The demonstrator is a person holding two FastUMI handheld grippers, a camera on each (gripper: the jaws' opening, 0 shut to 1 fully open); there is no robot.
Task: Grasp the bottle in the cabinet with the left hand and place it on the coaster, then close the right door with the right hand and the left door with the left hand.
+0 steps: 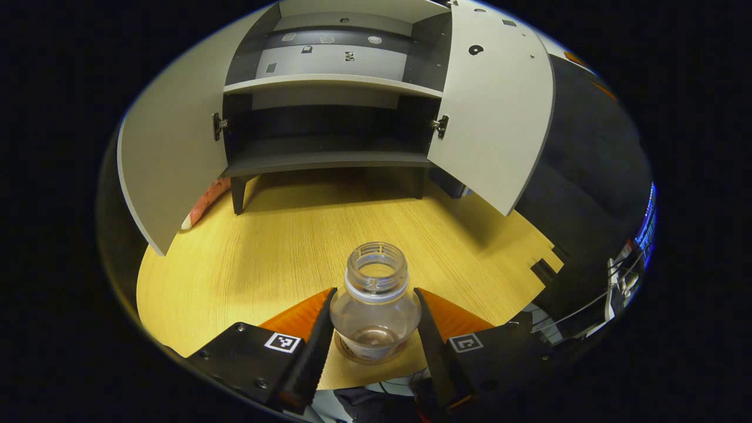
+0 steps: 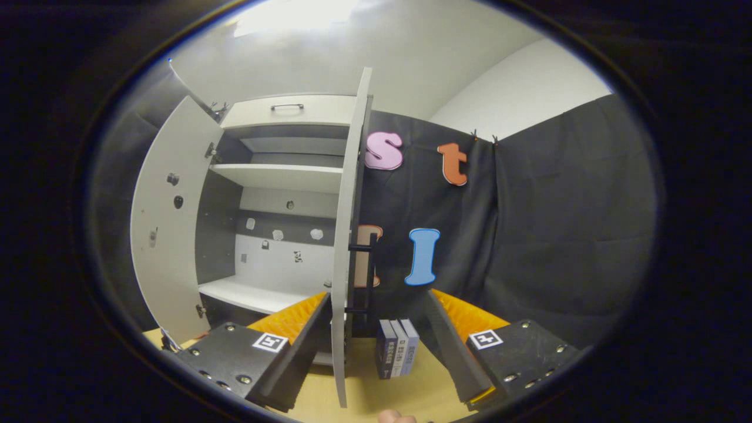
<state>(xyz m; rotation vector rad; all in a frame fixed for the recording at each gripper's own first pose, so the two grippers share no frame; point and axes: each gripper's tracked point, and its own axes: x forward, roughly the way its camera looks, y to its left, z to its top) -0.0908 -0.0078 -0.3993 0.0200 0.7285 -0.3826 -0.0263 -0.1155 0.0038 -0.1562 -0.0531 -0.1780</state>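
Observation:
A clear, capless bottle (image 1: 376, 308) stands upright on a round coaster (image 1: 352, 354) on the wooden table. My left gripper (image 1: 375, 292) is around it, with a finger against each side of its body. Behind it the cabinet (image 1: 329, 88) has bare shelves, with its left door (image 1: 170, 158) and right door (image 1: 493, 111) swung wide. In the right gripper view, the right door (image 2: 348, 235) is seen edge-on between the fingers of my open right gripper (image 2: 376, 296), closer to the left finger. The left door (image 2: 170, 235) stands open beyond it.
A few small books (image 2: 396, 352) stand on the table just right of the right door's edge. The table's notched right edge (image 1: 543, 267) lies near the left gripper. The black booth cloth (image 2: 558, 223) hangs behind and to the right. A fingertip (image 2: 396, 417) shows at the bottom.

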